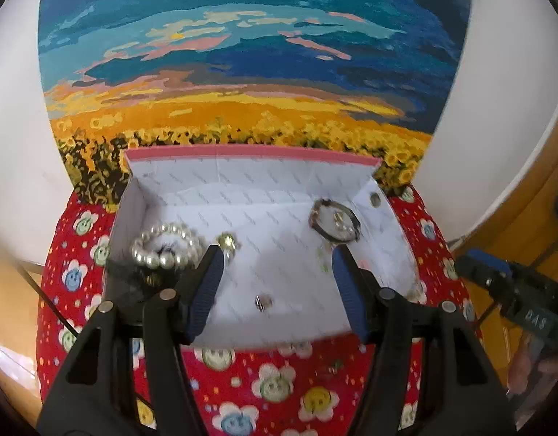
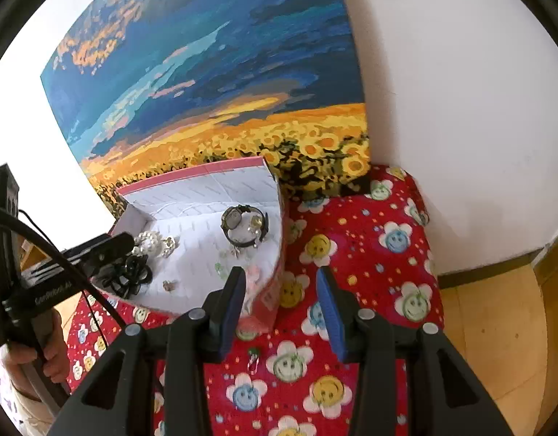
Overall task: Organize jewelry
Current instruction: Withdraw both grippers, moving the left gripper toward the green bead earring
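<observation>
Inside the white-lined box [image 1: 213, 196] lie a pearl bracelet [image 1: 166, 245] and watch [image 1: 335, 221]; both grippers gape empty.

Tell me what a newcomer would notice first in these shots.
The big sunflower painting leans against the white wall behind everything. In front of it an open white box sits on a red smiley-flower cloth, holding a pearl bracelet at its left and a watch at its right. The left gripper hovers over the box, jaws open and empty.

Pearl bracelet [image 1: 166, 245], watch [image 1: 335, 223] and black flower [image 2: 132, 276] lie in the open white box [image 1: 242, 196].
</observation>
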The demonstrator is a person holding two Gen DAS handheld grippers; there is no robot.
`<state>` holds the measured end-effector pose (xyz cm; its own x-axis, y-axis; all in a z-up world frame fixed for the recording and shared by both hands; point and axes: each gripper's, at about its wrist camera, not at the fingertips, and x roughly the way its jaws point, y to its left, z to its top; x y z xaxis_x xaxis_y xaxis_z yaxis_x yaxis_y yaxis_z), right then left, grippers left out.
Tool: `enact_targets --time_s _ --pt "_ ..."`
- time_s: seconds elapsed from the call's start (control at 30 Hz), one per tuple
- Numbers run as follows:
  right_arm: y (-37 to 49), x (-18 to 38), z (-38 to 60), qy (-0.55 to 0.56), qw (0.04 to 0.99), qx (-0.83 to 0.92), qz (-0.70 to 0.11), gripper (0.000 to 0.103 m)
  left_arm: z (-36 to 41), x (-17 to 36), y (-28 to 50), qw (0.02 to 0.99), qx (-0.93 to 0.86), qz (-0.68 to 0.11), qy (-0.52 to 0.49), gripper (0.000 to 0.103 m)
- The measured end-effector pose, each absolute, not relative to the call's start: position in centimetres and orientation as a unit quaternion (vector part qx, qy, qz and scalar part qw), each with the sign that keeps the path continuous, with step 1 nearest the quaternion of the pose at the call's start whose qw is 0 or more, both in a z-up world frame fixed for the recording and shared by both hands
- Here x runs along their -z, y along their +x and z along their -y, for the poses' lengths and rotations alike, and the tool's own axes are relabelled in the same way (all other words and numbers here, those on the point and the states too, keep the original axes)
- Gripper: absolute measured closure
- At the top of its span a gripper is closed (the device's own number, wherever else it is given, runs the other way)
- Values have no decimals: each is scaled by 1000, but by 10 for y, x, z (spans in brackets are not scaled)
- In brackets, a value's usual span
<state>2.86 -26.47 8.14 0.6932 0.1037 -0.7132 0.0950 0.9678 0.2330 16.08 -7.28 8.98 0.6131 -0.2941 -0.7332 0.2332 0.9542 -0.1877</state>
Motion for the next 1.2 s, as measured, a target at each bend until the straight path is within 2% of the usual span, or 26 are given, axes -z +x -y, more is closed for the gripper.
enact_targets --time_s 0.3,0.57,1.03,1.1,1.13,1.2 --pt "-7 -86 274 136 912 8 -387 56 76 -76 123 887 144 -437 -32 48" --pt "-22 -76 273 99 903 8 -418 56 104 -51 97 878 158 -451 34 48" --pt "-18 -47 280 79 897 -4 -434 56 147 -14 98 868 201 -441 107 49" --pt "-17 -44 281 76 897 -9 -436 56 149 -8 100 865 206 -444 113 54" --pt "-15 -42 282 75 896 -11 -438 56 150 -5 102 863 208 -447 115 67" --pt "-13 -39 282 75 894 -14 -441 56 148 -4 101 862 222 -443 107 73"
